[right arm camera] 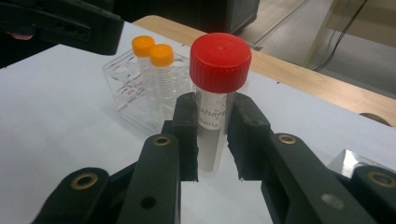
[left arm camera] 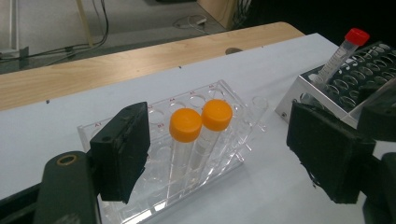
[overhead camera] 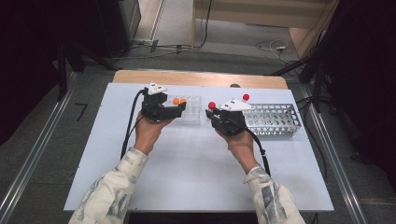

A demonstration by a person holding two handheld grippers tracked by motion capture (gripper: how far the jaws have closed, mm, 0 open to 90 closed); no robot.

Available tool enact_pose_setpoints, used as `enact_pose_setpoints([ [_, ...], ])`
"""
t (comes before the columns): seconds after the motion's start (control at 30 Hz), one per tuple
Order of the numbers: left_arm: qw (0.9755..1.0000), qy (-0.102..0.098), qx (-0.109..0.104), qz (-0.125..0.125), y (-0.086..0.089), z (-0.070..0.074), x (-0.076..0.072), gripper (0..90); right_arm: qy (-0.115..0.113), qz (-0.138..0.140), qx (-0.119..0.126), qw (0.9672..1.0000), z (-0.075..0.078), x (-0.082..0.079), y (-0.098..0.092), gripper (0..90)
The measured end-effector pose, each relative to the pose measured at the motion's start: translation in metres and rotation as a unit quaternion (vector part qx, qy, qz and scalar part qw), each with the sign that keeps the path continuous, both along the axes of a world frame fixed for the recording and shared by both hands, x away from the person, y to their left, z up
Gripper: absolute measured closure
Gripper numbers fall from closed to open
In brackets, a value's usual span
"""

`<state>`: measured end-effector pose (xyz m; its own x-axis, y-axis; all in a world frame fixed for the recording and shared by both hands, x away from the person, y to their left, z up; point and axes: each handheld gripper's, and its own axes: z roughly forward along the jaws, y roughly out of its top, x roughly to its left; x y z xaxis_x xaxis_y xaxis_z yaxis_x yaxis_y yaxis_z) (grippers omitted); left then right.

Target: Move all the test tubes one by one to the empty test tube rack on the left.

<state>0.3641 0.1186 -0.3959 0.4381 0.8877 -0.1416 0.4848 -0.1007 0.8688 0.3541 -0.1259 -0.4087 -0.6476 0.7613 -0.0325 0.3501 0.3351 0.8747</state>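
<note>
My right gripper is shut on a clear tube with a red cap, held upright above the white table between the two racks. Two orange-capped tubes stand side by side in a clear plastic rack. My left gripper hangs open in front of that rack, its left pad near the rack's left end and its right pad well clear of it. A second red-capped tube stands tilted in the perforated metal rack.
The metal rack lies at the right of the white table, the clear rack left of centre. A wooden strip runs along the far edge. Cables trail from both grippers toward the person.
</note>
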Motion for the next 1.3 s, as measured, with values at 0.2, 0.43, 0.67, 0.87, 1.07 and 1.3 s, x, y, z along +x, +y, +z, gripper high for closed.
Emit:
enact_pose_setpoints([
  [0.2,1.0,-0.001,0.0,-0.007,-0.003,0.0,-0.003,21.9,0.011,0.011,-0.007,0.9999,-0.009,0.0,0.012,71.1],
  [0.43,0.9997,-0.004,-0.005,-0.023,-0.009,0.002,-0.008,21.9,0.018,0.022,-0.018,0.9994,-0.02,0.001,0.029,71.1],
  [0.67,0.9988,-0.007,-0.007,-0.047,-0.018,0.003,-0.016,22.5,0.022,0.03,-0.021,0.9991,-0.024,0.002,0.043,71.1],
  [0.87,0.9979,-0.006,-0.004,-0.065,-0.023,-0.003,-0.017,33.0,0.025,0.035,-0.018,0.9989,-0.025,0.002,0.049,71.1],
  [1.07,0.9959,-0.004,0.006,-0.09,-0.026,-0.008,-0.018,52.3,0.023,0.041,-0.018,0.9987,-0.024,0.0,0.052,71.1],
  [1.3,0.9953,-0.008,0.005,-0.097,-0.027,-0.008,-0.019,69.3,0.023,0.042,-0.019,0.9987,-0.024,-0.001,0.053,71.0],
])
